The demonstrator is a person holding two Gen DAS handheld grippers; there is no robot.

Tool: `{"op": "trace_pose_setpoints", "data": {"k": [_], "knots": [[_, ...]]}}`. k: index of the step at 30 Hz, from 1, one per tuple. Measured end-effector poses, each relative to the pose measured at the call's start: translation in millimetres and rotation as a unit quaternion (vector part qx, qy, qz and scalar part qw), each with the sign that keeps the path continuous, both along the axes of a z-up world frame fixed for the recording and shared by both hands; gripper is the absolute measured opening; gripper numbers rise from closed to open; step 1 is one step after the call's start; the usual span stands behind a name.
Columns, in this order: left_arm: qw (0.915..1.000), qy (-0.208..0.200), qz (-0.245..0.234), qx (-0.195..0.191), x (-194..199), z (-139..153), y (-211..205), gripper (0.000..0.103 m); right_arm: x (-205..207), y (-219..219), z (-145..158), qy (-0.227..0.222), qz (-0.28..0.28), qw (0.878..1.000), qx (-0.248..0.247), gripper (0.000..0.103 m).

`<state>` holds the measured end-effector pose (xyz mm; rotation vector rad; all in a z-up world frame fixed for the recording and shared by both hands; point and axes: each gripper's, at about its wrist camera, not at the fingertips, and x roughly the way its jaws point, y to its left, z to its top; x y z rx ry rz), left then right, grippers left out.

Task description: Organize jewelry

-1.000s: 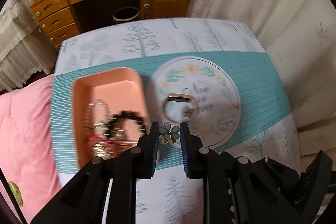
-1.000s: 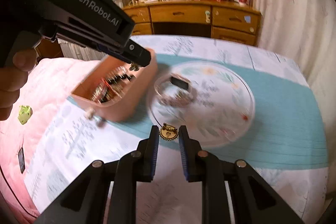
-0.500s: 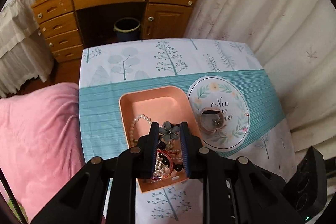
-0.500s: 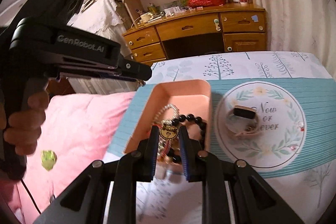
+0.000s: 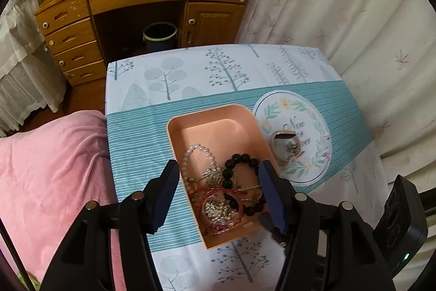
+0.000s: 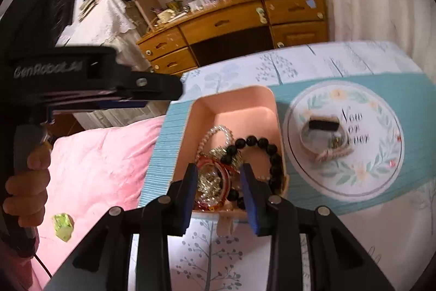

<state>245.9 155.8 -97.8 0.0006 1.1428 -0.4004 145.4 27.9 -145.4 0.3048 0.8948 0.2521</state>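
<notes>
Both brooches have dropped into the pink tray point(image 5: 218, 124); left tool point(image 5: 219, 190) and right tool point(image 6: 219, 188) just opened, empty.

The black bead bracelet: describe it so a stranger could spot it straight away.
Start at the table under the blue tree-print cloth and find the pink tray left of the round floral mat. In the tangle of jewelry in the tray's near half lies the black bead bracelet. Its large, glossy black round beads set it apart from the white pearl strand and the red bangles beside it.
</notes>
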Motion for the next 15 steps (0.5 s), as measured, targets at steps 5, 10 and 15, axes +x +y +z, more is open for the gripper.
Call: {"op": "trace_pose_setpoints", "data": {"k": [5,10,15], "knots": [[0.9999,0.010,0.002,0.011,-3,-11,-9,0.074,-4,-29,-12,0.026,-0.039,0.997,0.059,0.033],[0.9991,0.017,0.001,0.038,-11,-19,-37,0.083,0,-67,-20,0.035,-0.039,0.995,0.089,0.033],[0.9994,0.011,0.009,0.031,-16,-20,-75,0.089,10,-104,-22,0.044,-0.031,0.998,0.035,0.033]]}}
